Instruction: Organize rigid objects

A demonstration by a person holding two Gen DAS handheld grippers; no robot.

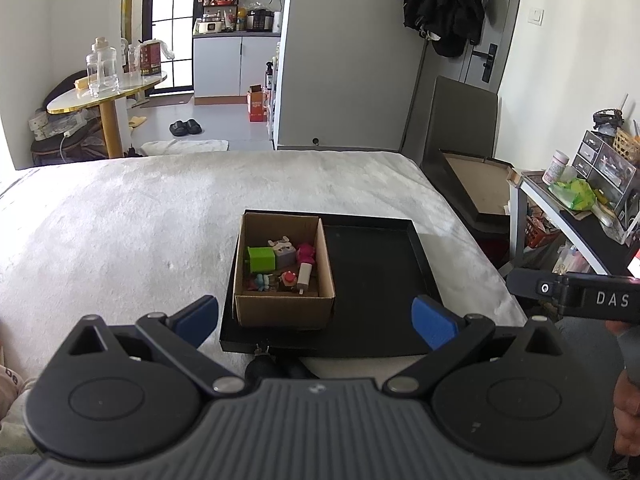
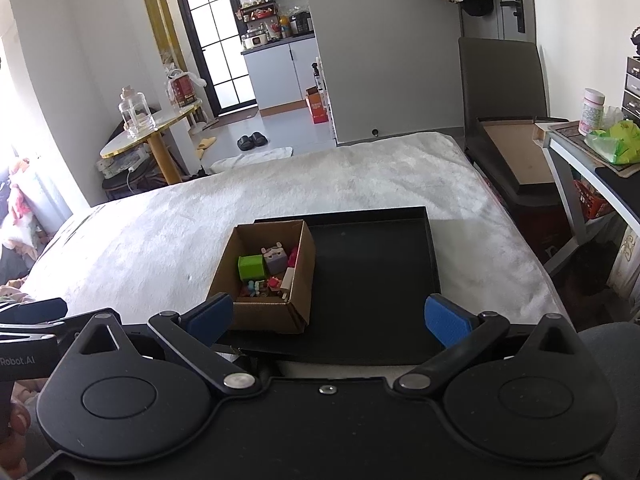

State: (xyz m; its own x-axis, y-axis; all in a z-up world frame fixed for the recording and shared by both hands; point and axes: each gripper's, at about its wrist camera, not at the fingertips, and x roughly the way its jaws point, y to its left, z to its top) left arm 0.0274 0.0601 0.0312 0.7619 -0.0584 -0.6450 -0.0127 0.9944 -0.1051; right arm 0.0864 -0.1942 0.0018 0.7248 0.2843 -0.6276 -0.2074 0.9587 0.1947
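White fuzzy bed (image 1: 120, 220) fills mid-frame, black tray (image 1: 376, 280) on it. Cardboard box (image 1: 284, 308) of little toys (image 1: 262, 260) sits in the tray's left side, just beyond both left gripper (image 1: 316, 320) and right gripper (image 2: 328, 316), fingers spread wide, holding nothing.

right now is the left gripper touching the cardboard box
Apart. In the left wrist view the left gripper is open, and bare tray shows between its right finger and the cardboard box.
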